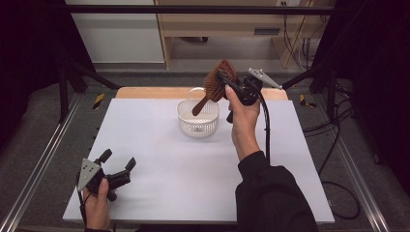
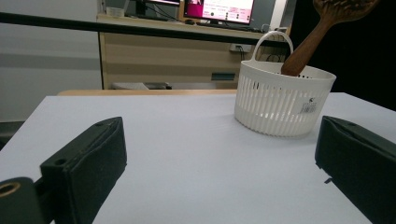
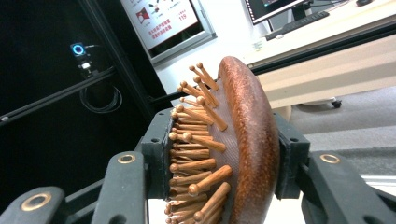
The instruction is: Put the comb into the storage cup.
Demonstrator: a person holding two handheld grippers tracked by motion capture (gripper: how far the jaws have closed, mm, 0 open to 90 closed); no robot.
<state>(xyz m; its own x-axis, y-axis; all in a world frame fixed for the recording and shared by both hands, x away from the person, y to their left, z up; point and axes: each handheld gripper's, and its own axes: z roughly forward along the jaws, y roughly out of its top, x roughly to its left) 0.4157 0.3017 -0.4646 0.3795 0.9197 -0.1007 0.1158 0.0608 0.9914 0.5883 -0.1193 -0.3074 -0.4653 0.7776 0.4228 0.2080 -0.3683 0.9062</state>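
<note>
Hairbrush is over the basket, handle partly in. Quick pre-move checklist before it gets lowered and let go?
1. Grip: right gripper shut on the hairbrush head, one pad on the bristles, one on the wooden back: ok.
2. Handle aim: handle tip sits inside the basket rim in the high view: ok.
3. Basket upright on the table, its carry loop standing up at the far side: ok.
4. Left gripper open, holding nothing, well apart from the basket: ok.
5. Room inside the basket: bottom hidden by the wall: cannot tell.
6. Brush tilted, head leaning past the rim: may tip when released, cannot tell.
</note>
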